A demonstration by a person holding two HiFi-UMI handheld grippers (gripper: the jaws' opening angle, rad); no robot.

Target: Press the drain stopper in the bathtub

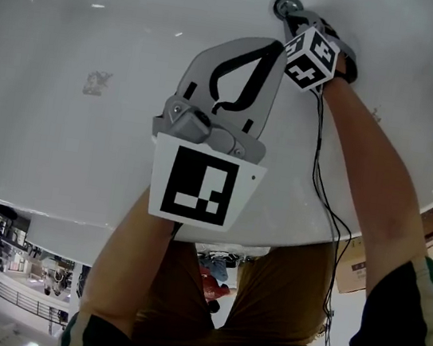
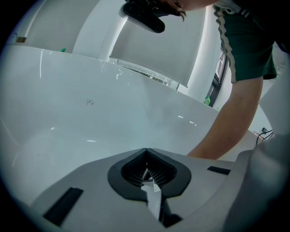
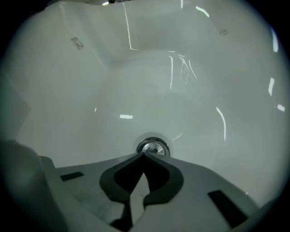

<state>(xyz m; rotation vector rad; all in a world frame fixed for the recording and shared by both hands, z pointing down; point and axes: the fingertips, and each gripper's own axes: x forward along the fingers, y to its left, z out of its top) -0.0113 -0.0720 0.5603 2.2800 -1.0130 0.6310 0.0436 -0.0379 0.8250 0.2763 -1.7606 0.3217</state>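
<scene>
The chrome drain stopper [image 3: 152, 147] sits in the white bathtub floor [image 3: 149, 90], just past the tips of my right gripper [image 3: 144, 154], whose jaws are shut with nothing between them. In the head view the stopper [image 1: 286, 7] shows at the top, with the right gripper [image 1: 297, 19] reaching down onto it. My left gripper [image 2: 146, 149] hangs over the tub, shut and empty, well back from the drain; in the head view the left gripper [image 1: 278, 43] points toward the right one.
The tub's curved white wall [image 2: 90, 104] rises all around. Past the tub rim [image 1: 215, 236] lie a cardboard box [image 1: 354, 265] and floor clutter. A black cable [image 1: 327, 201] trails from the right gripper along the person's forearm [image 1: 370, 167].
</scene>
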